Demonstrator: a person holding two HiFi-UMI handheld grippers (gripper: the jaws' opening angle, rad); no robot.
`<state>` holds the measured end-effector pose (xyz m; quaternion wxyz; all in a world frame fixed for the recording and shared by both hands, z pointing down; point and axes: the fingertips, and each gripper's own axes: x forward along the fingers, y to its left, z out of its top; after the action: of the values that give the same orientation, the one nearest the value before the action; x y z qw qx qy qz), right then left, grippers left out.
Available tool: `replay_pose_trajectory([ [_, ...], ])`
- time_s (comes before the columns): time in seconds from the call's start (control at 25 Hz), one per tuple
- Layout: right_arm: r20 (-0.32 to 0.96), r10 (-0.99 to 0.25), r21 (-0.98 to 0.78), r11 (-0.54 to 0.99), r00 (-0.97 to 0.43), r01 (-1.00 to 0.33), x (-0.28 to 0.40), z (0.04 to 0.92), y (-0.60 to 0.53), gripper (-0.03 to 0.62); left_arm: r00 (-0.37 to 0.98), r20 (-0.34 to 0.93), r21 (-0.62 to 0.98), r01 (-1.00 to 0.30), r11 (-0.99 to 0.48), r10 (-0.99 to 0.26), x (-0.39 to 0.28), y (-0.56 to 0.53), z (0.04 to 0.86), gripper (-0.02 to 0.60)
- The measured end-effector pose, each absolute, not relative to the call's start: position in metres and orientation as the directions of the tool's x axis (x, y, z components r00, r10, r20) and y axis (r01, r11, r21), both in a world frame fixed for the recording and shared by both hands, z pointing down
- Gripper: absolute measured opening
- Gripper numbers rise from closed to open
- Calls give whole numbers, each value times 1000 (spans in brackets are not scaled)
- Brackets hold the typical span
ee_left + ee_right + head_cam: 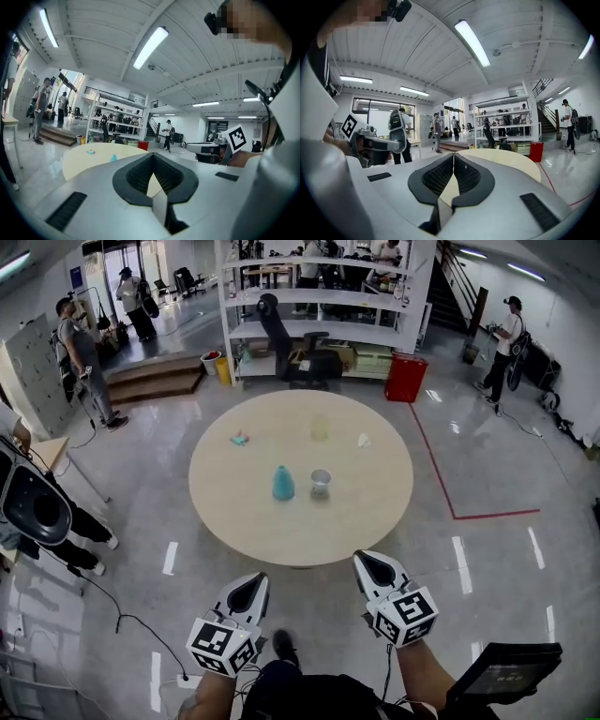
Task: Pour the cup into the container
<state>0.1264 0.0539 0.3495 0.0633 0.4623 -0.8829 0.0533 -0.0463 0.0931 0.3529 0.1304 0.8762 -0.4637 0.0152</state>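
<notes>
Beige round table holds teal container and clear cup; left tongs and right tongs pinched together.

The right gripper has its black ribbed jaws pressed together at the tips, with nothing between them. Beyond them lies the round pale table, with a white shelving rack and a red bin behind it. At the left edge the left gripper shows beside a person with a backpack.
</notes>
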Motion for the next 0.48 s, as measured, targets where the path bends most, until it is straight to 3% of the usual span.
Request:
replay_pose_trajectory([
  [0.48, 171, -804, -43, 571, -569, -820, 185, 360, 199, 8, 530, 188, 240, -841, -484, -827, -3, 234, 371, 0],
])
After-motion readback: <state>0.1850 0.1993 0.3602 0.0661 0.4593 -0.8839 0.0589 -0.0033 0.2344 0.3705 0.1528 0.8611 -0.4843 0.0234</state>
